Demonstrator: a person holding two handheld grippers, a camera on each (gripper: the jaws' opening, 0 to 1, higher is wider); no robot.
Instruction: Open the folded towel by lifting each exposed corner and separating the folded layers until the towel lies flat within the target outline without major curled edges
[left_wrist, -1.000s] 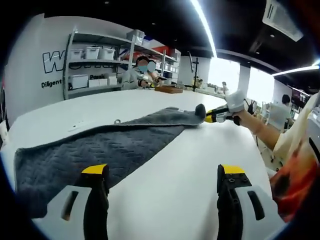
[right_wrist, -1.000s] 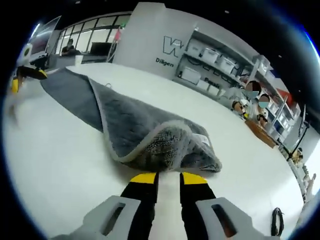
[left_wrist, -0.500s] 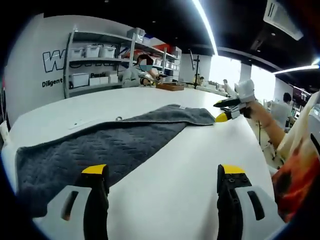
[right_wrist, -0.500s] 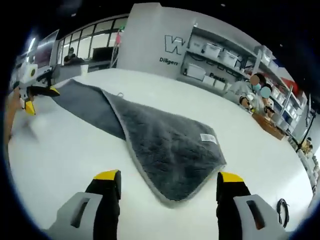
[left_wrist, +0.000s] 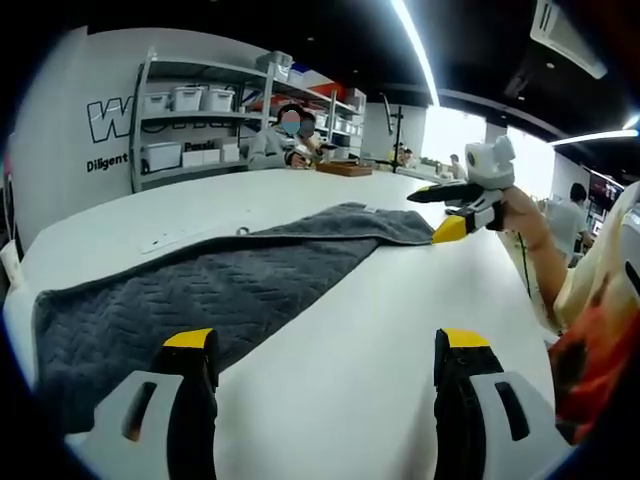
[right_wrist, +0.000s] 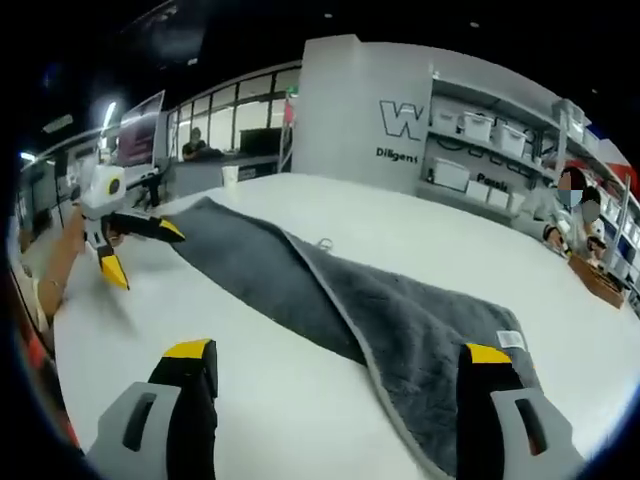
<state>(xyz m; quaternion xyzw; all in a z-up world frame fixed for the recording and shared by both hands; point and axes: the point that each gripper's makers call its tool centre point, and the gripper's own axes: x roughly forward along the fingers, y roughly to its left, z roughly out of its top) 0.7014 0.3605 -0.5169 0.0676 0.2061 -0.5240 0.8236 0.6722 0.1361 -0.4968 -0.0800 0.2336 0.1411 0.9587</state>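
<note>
A grey towel (left_wrist: 230, 285) lies stretched along the white table (left_wrist: 380, 340), from the near left toward the far right. In the right gripper view the towel (right_wrist: 400, 310) shows a fluffy layer with a pale hem and a white label (right_wrist: 510, 340), lying over a darker quilted layer. My left gripper (left_wrist: 326, 345) is open just above the table, its left jaw over the towel's near edge. My right gripper (right_wrist: 338, 352) is open and holds nothing. It hangs above the table past the towel's far corner, seen as the right gripper (left_wrist: 452, 212). The left gripper (right_wrist: 125, 240) appears open at the towel's other end.
Shelves with white bins (left_wrist: 185, 100) stand against the back wall, with people seated at a far table near a wooden tray (left_wrist: 345, 169). A small metal item (left_wrist: 240, 232) lies on the table beside the towel. The table edge (right_wrist: 60, 300) runs close to a person's arm (left_wrist: 545, 250).
My right gripper has let go of the towel's curled corner, opened wide and risen back from it. That corner now lies flat. The left gripper has stayed put.
</note>
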